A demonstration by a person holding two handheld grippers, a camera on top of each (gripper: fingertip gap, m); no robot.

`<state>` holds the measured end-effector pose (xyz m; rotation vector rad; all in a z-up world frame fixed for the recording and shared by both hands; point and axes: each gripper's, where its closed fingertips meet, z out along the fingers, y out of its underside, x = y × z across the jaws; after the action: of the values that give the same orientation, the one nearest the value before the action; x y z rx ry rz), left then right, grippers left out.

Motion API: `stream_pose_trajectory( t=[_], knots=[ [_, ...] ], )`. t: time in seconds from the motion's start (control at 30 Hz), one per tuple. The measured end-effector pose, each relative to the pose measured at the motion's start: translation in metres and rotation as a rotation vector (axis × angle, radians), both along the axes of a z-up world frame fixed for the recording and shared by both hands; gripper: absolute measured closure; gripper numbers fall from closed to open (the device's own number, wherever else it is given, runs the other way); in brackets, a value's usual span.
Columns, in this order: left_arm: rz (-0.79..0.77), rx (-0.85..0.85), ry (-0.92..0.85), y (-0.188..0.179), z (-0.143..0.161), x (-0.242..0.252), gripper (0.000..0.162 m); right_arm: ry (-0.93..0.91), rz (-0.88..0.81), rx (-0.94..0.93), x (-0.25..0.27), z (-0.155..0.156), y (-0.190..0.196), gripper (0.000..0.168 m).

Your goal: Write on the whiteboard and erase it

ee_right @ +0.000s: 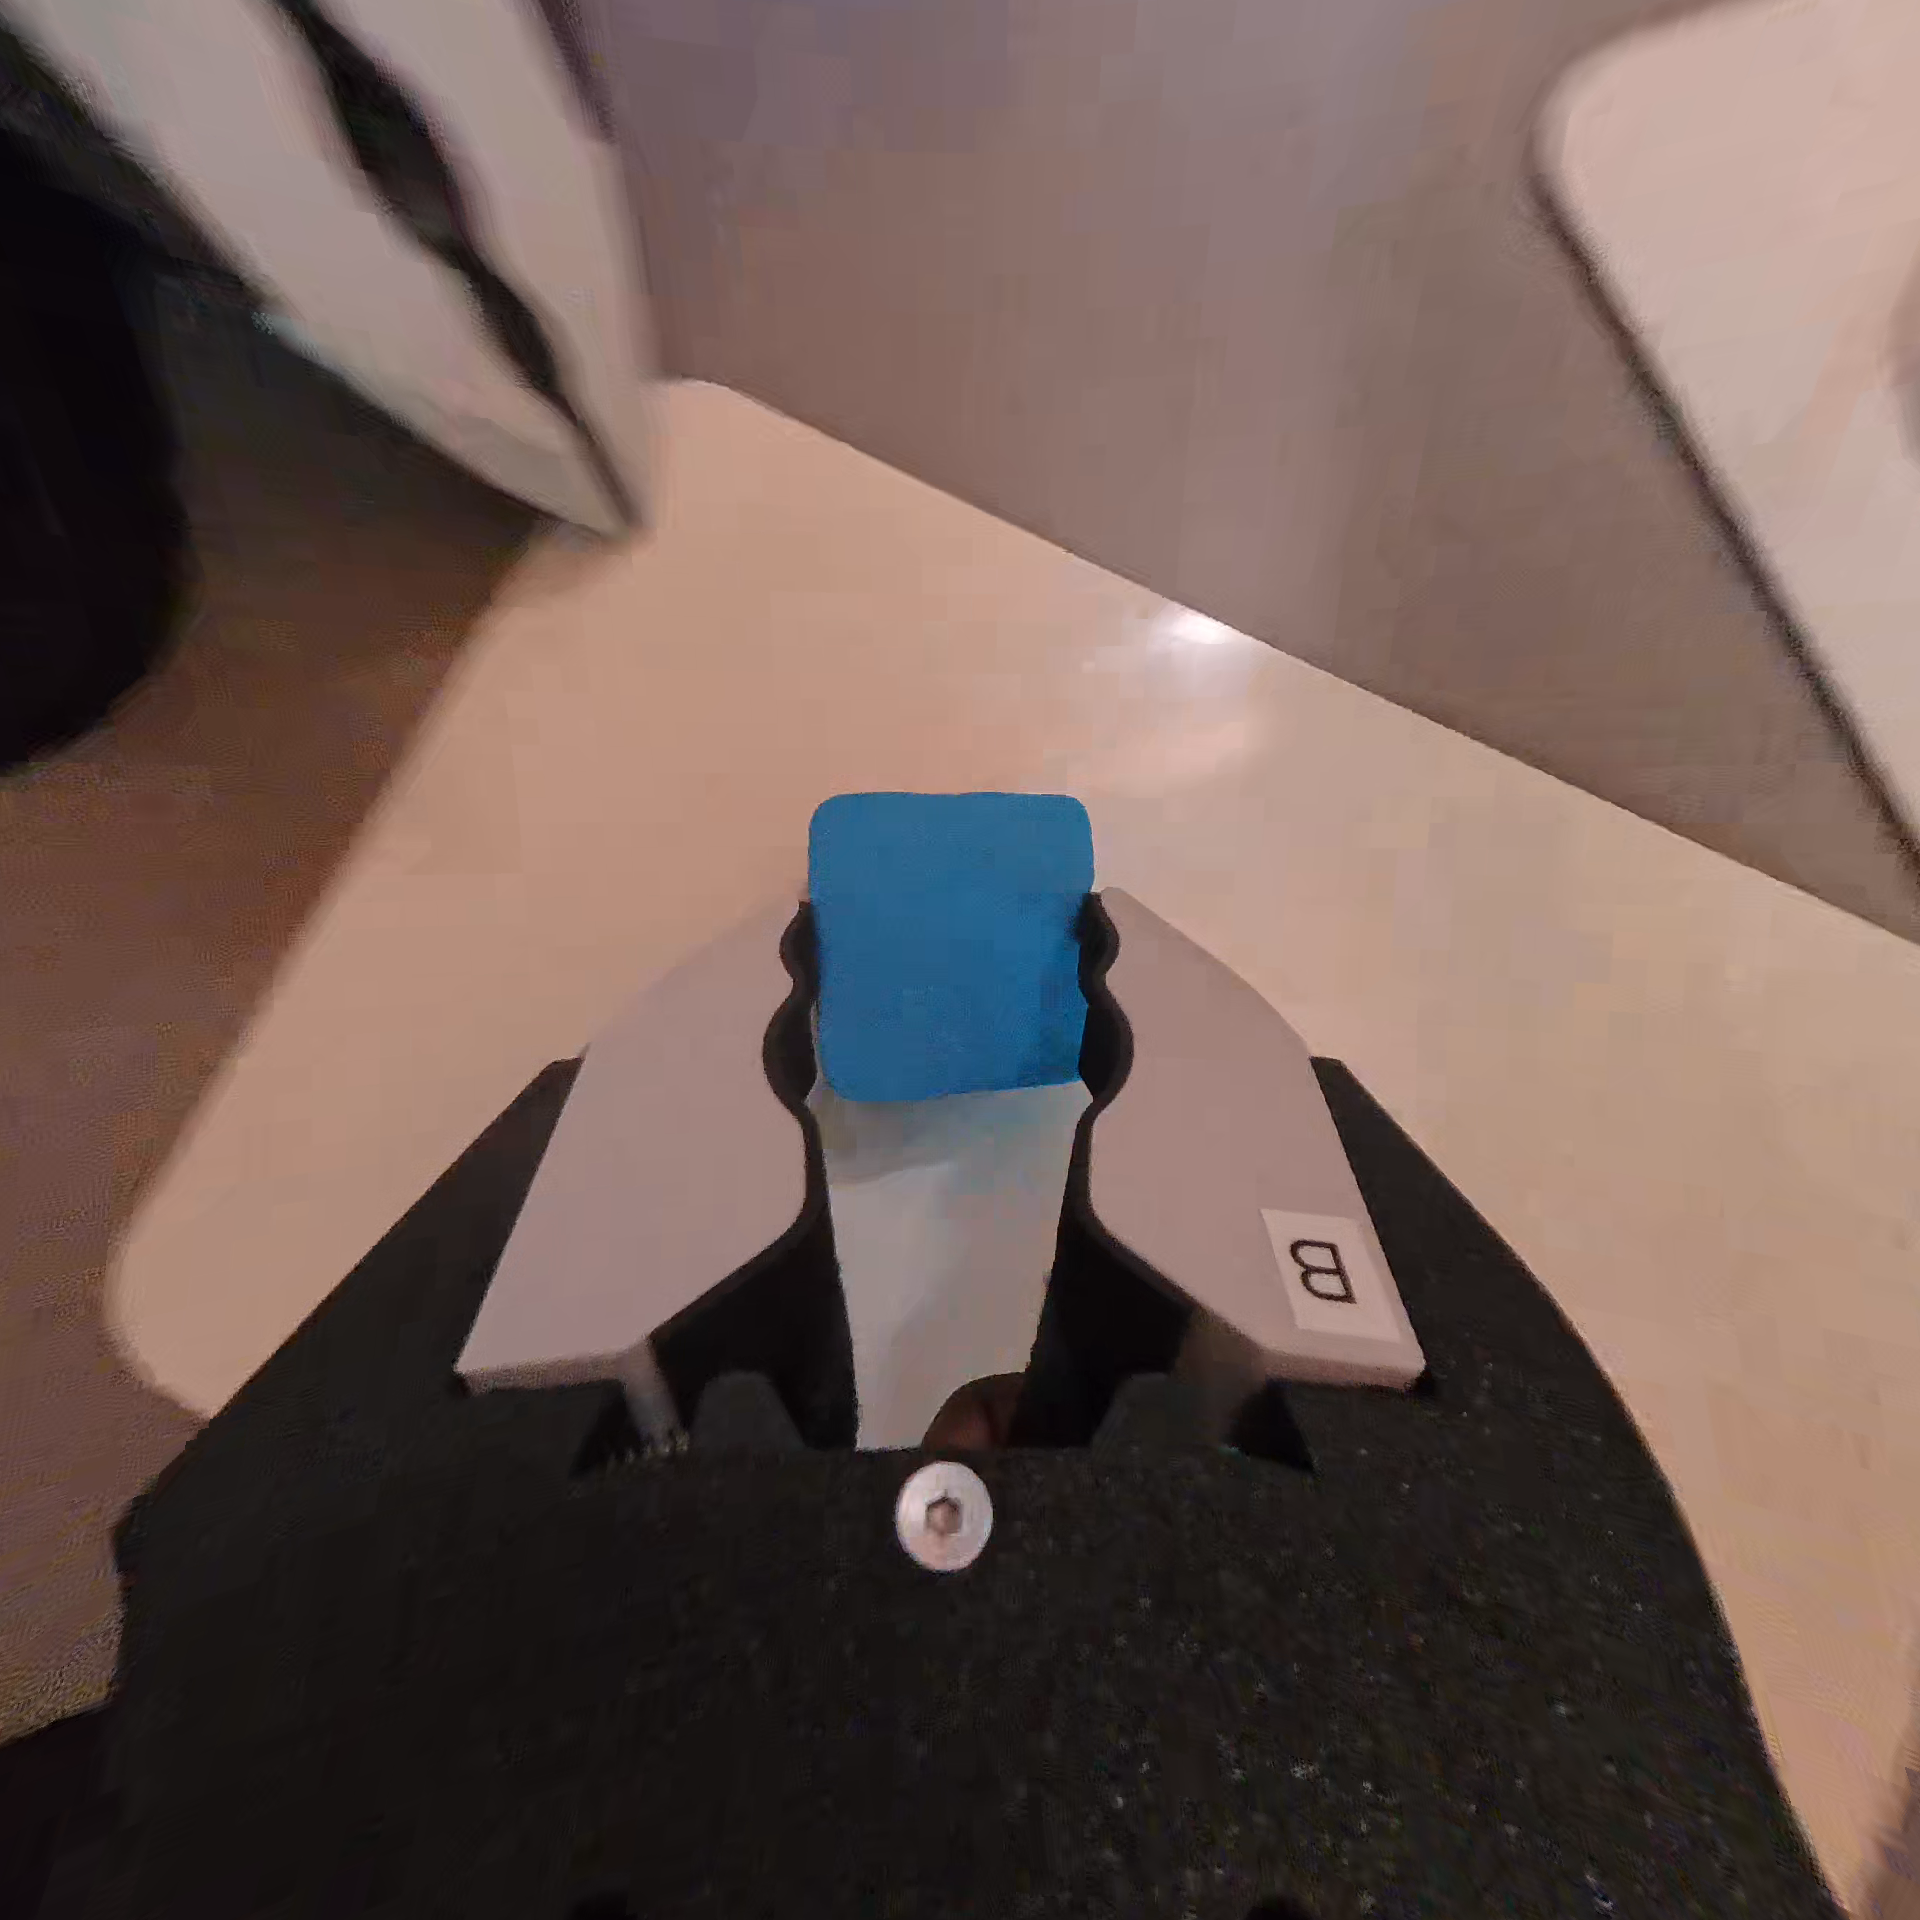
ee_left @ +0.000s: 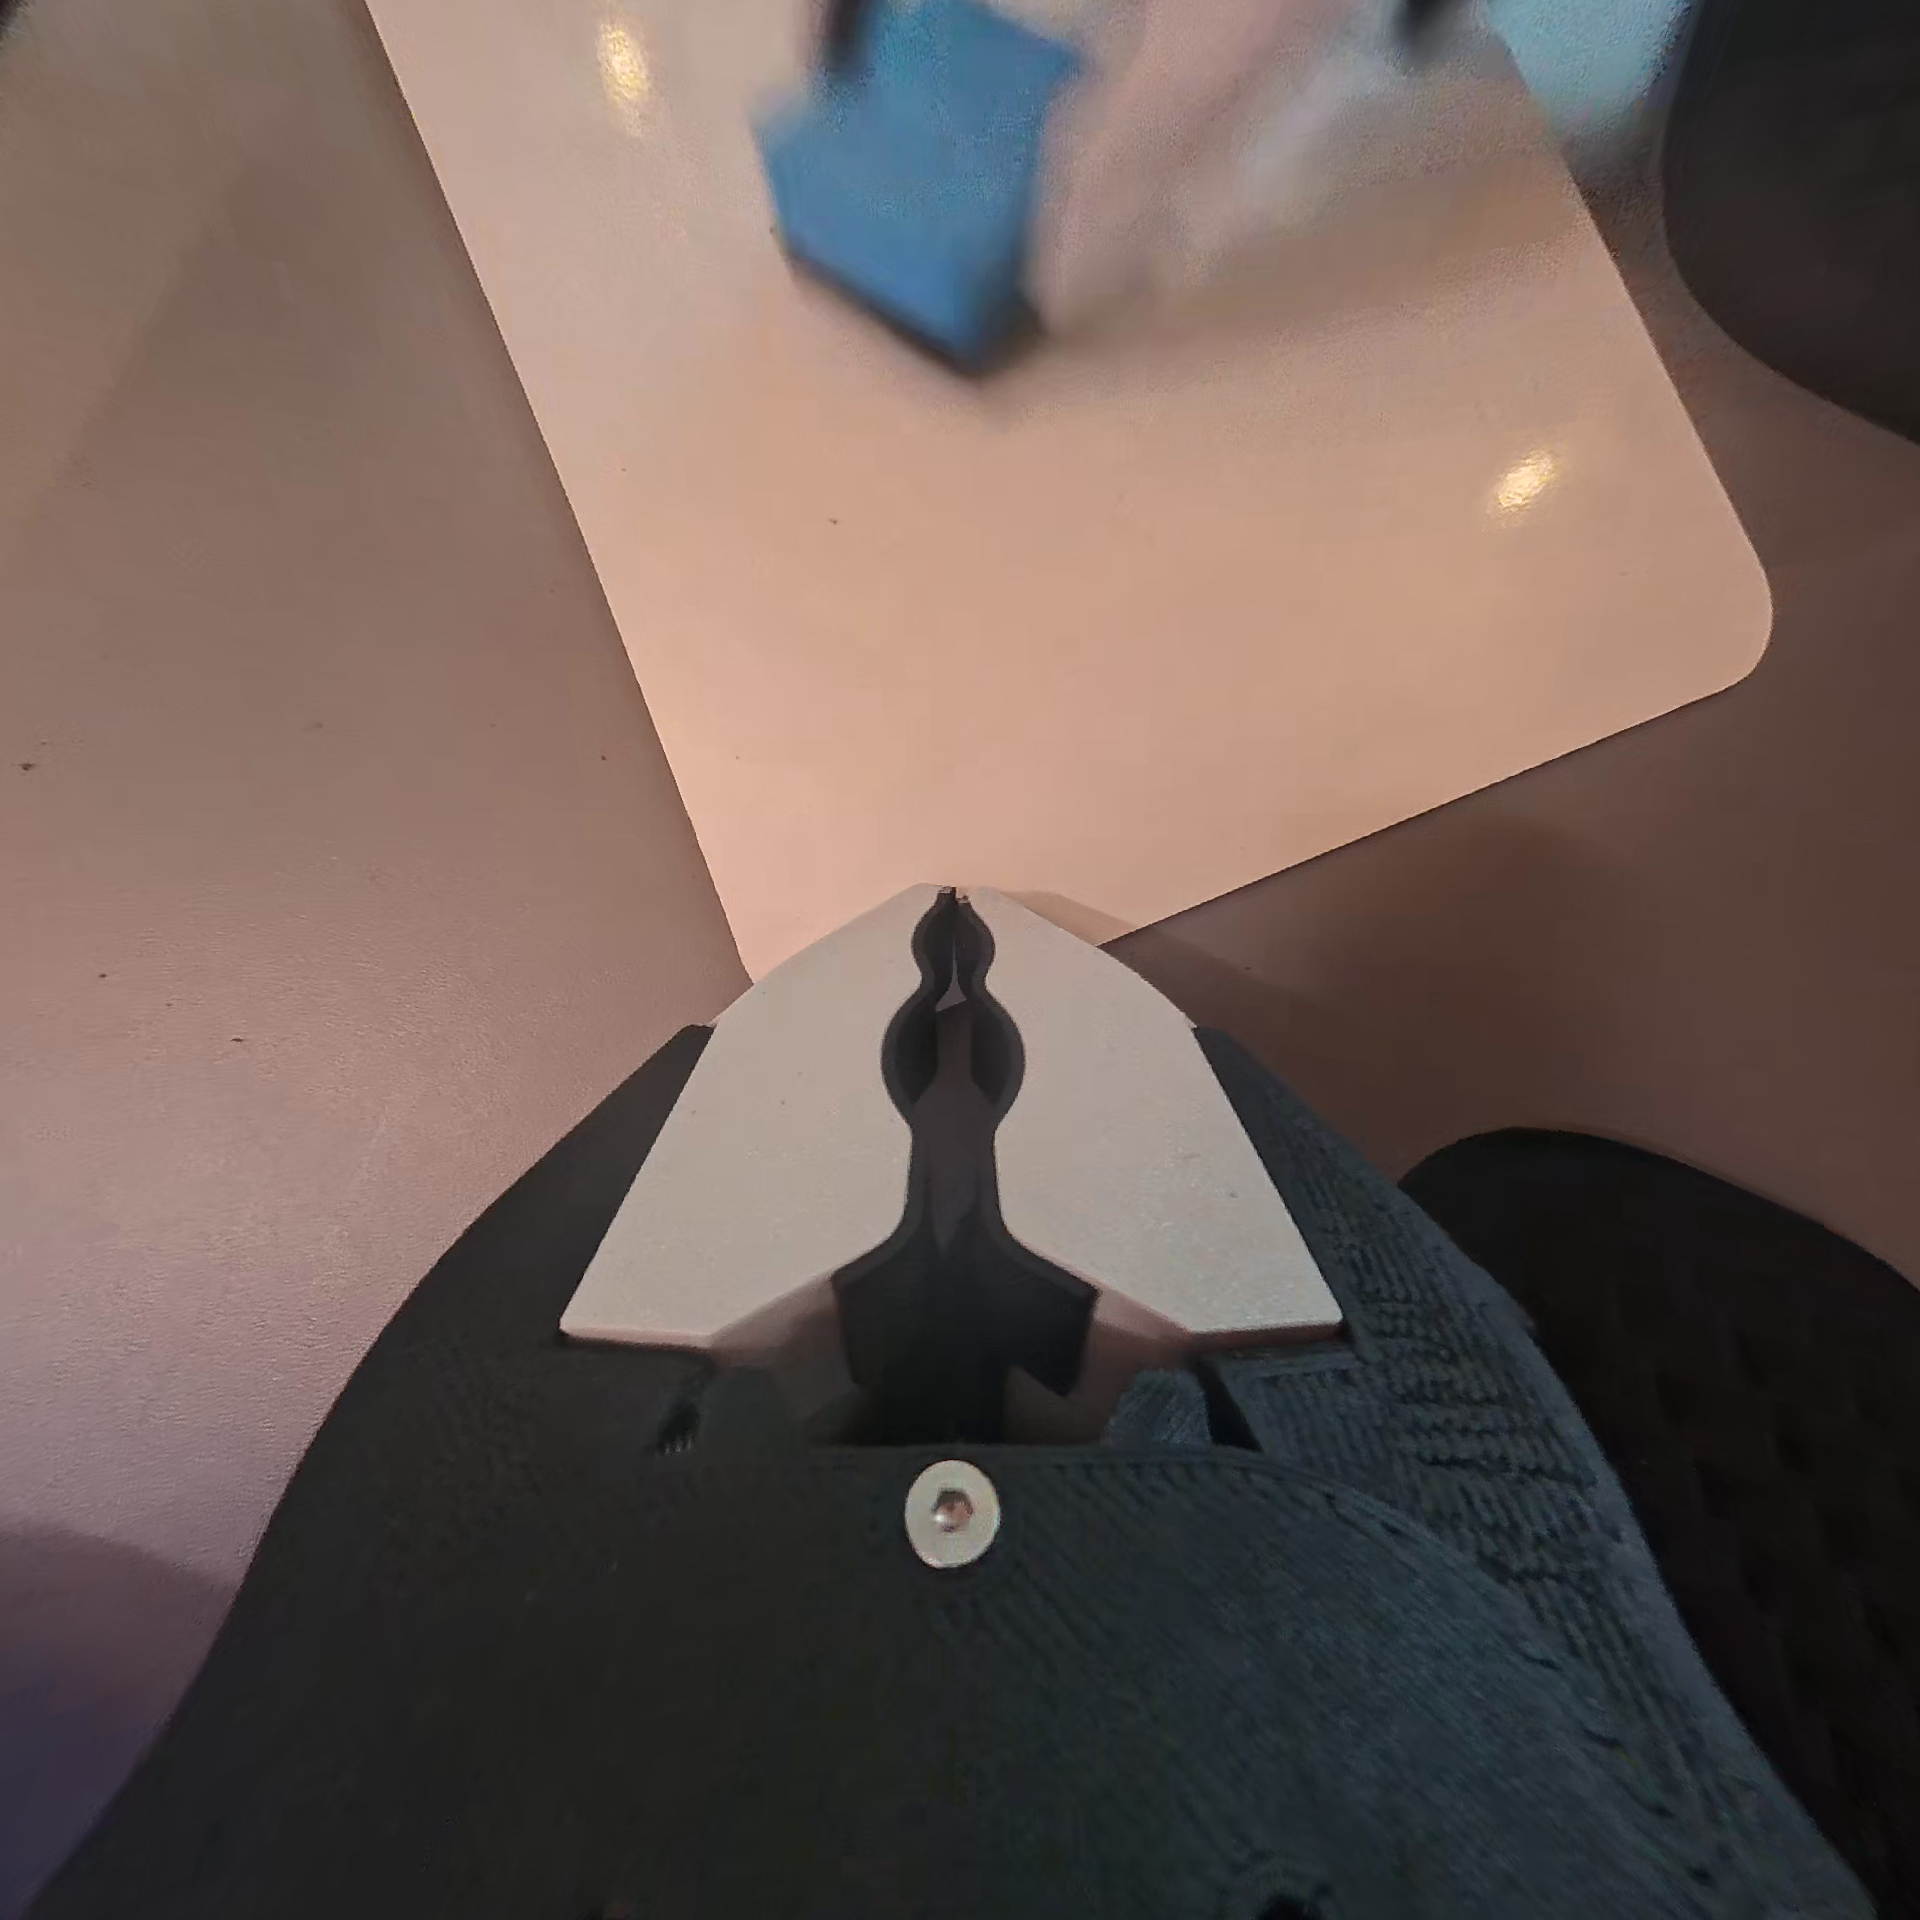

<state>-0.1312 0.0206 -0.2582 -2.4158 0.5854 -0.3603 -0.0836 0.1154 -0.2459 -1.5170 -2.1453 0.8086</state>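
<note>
Left tool [ee_left: 954, 891]: fingertips pressed together, nothing between them, at the whiteboard's near corner.
Whiteboard [ee_left: 1039, 582]: glossy white sheet, rounded corners, unmarked, flat on the desk [ee_left: 260, 623].
Eraser [ee_left: 914, 197]: blue block, blurred, on the whiteboard's far part.
Right tool [ee_right: 948, 914]: clamped on the eraser [ee_right: 948, 945], over the whiteboard [ee_right: 1403, 987].

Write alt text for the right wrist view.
The right gripper clamps a blue eraser in its jaws over a blank whiteboard lying on a table. The left gripper shows blurred at upper left.
</note>
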Motion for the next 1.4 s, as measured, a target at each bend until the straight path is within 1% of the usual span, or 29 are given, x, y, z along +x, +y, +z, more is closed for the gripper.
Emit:
stream_pose_trajectory(
  t=[0.03,0.07,0.13,0.2,0.27,0.3,0.33,0.37,0.4,0.5,0.53,0.57,0.6,0.7,0.73,0.77,0.83,0.9,0.97,1.0,1.03,1.07,1.1,1.17,1.2,1.23,1.3,1.33,1.4],
  knots=[
    [0.001,0.0,-0.003,0.0,0.0,0.0,0.161,-0.002,0.119,-0.046,0.003,0.001,-0.04,0.119],
    [0.001,0.001,-0.003,0.0,0.0,0.0,0.161,-0.001,0.2,-0.028,0.008,0.001,-0.061,0.119],
    [0.001,0.002,0.002,0.0,0.0,0.0,0.161,0.001,0.235,0.018,0.012,0.0,-0.052,0.119],
    [-0.001,0.004,0.009,0.0,0.0,0.0,0.16,-0.018,0.057,0.061,0.01,-0.001,0.01,0.119],
    [0.0,0.006,0.011,0.0,0.0,0.0,0.16,-0.075,-0.175,0.262,0.021,-0.006,0.1,0.119],
    [0.0,0.005,0.01,0.0,0.0,0.0,0.16,-0.091,-0.25,0.247,0.026,-0.006,0.122,0.119],
    [0.001,0.004,0.008,0.0,0.0,0.0,0.16,-0.085,-0.294,0.189,0.025,-0.005,0.126,0.119],
    [0.002,0.003,0.007,0.0,0.0,0.0,0.16,-0.086,-0.307,0.191,0.024,-0.005,0.121,0.119],
    [0.004,0.002,0.005,0.001,0.0,0.0,0.161,-0.076,-0.249,0.207,0.022,-0.005,0.101,0.119],
    [0.005,0.003,0.004,0.0,0.0,0.0,0.161,-0.059,0.031,0.118,0.021,-0.002,-0.002,0.119],
    [0.004,0.004,0.002,0.001,0.0,0.0,0.161,-0.062,0.094,0.147,0.024,-0.002,-0.016,0.119],
    [0.003,0.005,-0.001,0.001,0.0,0.0,0.161,-0.053,0.126,0.157,0.026,-0.002,-0.015,0.119],
    [0.003,0.005,0.002,0.001,0.0,0.0,0.161,-0.055,0.088,0.112,0.025,-0.002,-0.002,0.119],
    [0.002,0.007,0.01,0.001,0.0,0.001,0.161,-0.091,-0.237,0.264,0.024,-0.005,0.109,0.119],
    [0.003,0.007,0.01,0.001,0.0,0.001,0.161,-0.083,-0.318,0.191,0.018,-0.004,0.122,0.119],
    [0.002,0.005,0.012,0.001,0.0,0.001,0.161,-0.077,-0.347,0.131,0.008,-0.003,0.119,0.119],
    [0.005,0.004,0.012,0.001,0.0,0.001,0.161,-0.051,-0.226,0.153,-0.014,-0.003,0.074,0.119],
    [0.007,0.004,0.008,0.001,0.0,0.001,0.161,-0.032,-0.019,0.119,-0.026,-0.002,-0.01,0.119],
    [0.008,0.004,0.002,0.001,0.0,0.001,0.161,-0.041,0.196,0.059,-0.016,0.0,-0.088,0.119],
    [0.008,0.004,0.002,0.001,0.0,0.0,0.161,-0.035,0.245,0.122,-0.012,-0.001,-0.096,0.119],
    [0.007,0.005,0.002,0.001,0.0,0.0,0.161,-0.032,0.26,0.128,-0.01,-0.001,-0.091,0.119],
    [0.006,0.005,0.004,0.001,0.0,0.0,0.161,-0.039,0.198,0.079,-0.011,0.0,-0.073,0.119],
    [0.006,0.006,0.008,0.001,-0.001,0.0,0.161,-0.04,0.081,0.083,-0.014,-0.001,-0.035,0.119],
    [0.005,0.007,0.011,0.001,0.0,0.001,0.161,-0.055,-0.207,0.23,-0.006,-0.005,0.072,0.119],
    [0.007,0.006,0.009,0.001,0.0,0.001,0.16,-0.071,-0.338,0.229,0.005,-0.006,0.112,0.119],
    [0.008,0.006,0.009,0.001,-0.001,0.001,0.16,-0.077,-0.415,0.176,0.015,-0.005,0.131,0.119],
    [0.01,0.004,0.008,0.001,0.0,0.001,0.16,-0.079,-0.433,0.166,0.028,-0.005,0.125,0.119],
    [0.011,0.003,0.006,0.002,0.0,0.0,0.161,-0.075,-0.386,0.2,0.031,-0.005,0.105,0.119],
    [0.014,0.004,-0.001,0.002,0.0,0.0,0.161,-0.038,-0.194,0.095,0.032,-0.003,0.027,0.119]
  ],
)
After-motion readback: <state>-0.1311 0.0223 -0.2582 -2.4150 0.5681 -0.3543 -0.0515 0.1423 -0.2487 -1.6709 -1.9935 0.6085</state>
